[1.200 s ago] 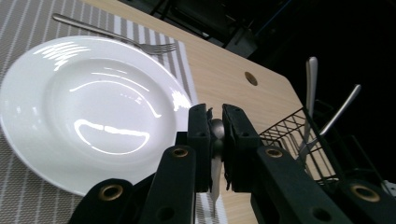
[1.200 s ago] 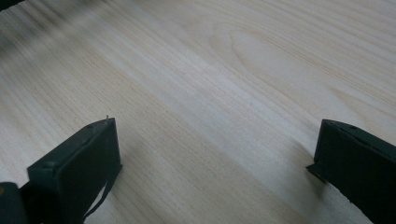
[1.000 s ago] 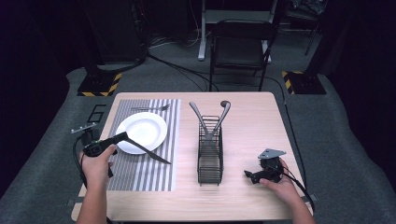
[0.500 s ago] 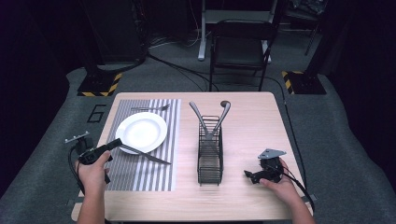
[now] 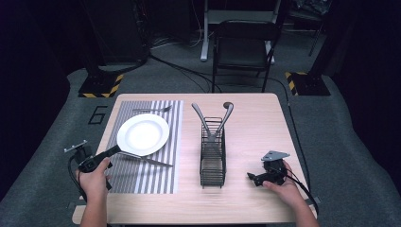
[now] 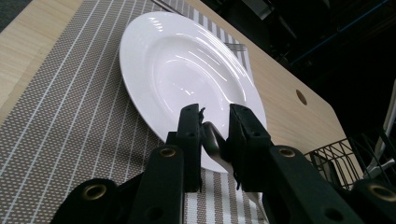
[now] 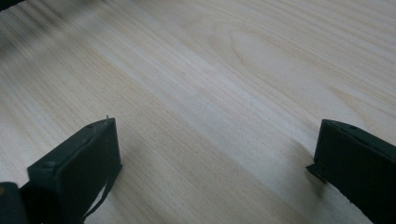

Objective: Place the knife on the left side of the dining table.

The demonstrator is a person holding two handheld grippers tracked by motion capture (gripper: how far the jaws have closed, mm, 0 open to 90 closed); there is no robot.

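While resting on ribbed placemat [image 5: 142, 175], round glossy plate [image 5: 142, 134], slim steel knife [image 5: 152, 161]

My left gripper [image 5: 116, 150] is low at the near rim of the white plate [image 5: 143, 134], with a knife [image 5: 151, 161] between its jaws, so the plate blocks me ahead. The wire caddy [image 5: 213, 158] stands in the middle of the table [image 5: 255, 123] as a wall between both sides. Right of it I see bare wood, where my right gripper [image 5: 250, 176] rests with free room around it. A fork [image 5: 152, 109] lies beyond the plate.
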